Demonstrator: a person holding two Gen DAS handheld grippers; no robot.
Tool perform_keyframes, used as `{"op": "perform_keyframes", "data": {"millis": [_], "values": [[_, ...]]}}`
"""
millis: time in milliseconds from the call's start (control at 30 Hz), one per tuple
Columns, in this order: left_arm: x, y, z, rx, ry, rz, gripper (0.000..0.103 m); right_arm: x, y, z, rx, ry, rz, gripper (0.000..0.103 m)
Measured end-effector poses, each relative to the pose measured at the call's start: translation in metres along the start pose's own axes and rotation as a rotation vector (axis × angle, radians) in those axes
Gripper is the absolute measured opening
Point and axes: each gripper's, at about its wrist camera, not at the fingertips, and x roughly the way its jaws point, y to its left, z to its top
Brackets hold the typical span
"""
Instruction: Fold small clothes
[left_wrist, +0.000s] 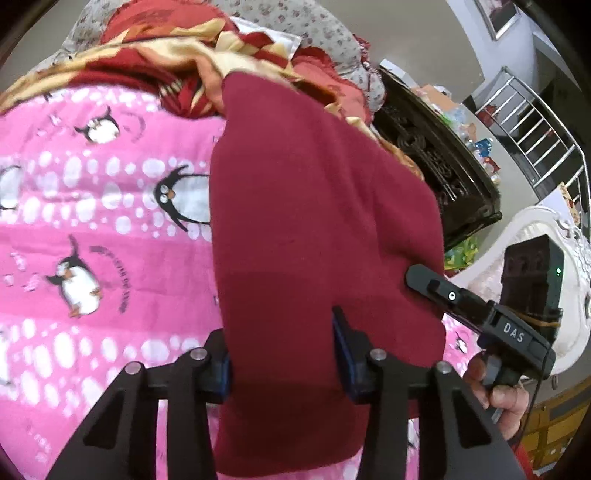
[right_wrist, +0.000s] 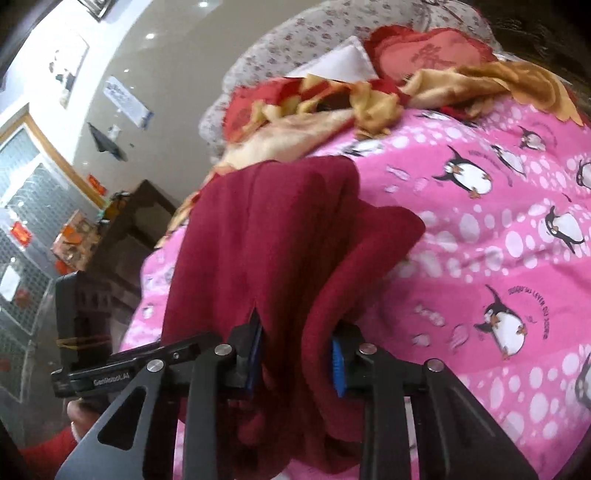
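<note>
A dark red fleece garment (left_wrist: 314, 221) hangs stretched above a pink penguin-print blanket (left_wrist: 92, 240) on a bed. My left gripper (left_wrist: 282, 354) is shut on the garment's near edge, and the cloth drapes down between its blue pads. My right gripper (right_wrist: 297, 358) is shut on a bunched fold of the same garment (right_wrist: 258, 240). The right gripper also shows in the left wrist view (left_wrist: 421, 280), touching the garment's right edge. The left gripper shows in the right wrist view at the lower left (right_wrist: 110, 373).
A crumpled red and gold cloth (left_wrist: 166, 66) and grey floral bedding (right_wrist: 295, 44) lie at the far end of the bed. A dark carved wooden cabinet (left_wrist: 436, 155) stands beside the bed. A metal railing (left_wrist: 535, 122) is beyond it.
</note>
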Motion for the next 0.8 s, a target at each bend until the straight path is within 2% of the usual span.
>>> {"op": "perform_keyframes", "data": {"millis": [167,300,367,433,467,567,667,800], "values": [[-0.054,0.003,-0.028,-0.005,0.017,-0.015,0.045,-0.023,0.027,-0.017,0.005,0.038,0.092,0.035],[-0.07,0.01,-0.066,-0.025,0.043,0.041,0.046,-0.026,0.046,-0.052,-0.025,0.116,0.117,0.037],[-0.063,0.017,-0.088,-0.041,0.074,0.102,0.046,-0.012,0.048,-0.071,-0.038,0.177,0.095,0.04],[-0.051,0.023,-0.102,-0.05,0.091,0.154,0.052,0.008,0.046,-0.087,-0.058,0.251,0.018,0.045],[-0.052,0.025,-0.105,-0.058,0.069,0.156,0.057,0.014,0.043,-0.095,-0.056,0.265,-0.033,0.051],[-0.061,0.021,-0.104,-0.056,0.029,0.195,0.062,-0.001,0.046,-0.099,-0.037,0.216,-0.057,0.051],[-0.072,0.017,-0.104,-0.039,0.005,0.231,0.064,-0.029,0.068,-0.098,-0.097,0.157,-0.097,0.051],[-0.084,0.015,-0.111,0.008,-0.05,0.302,0.068,-0.053,0.11,-0.106,-0.219,0.115,-0.023,0.05]]}}
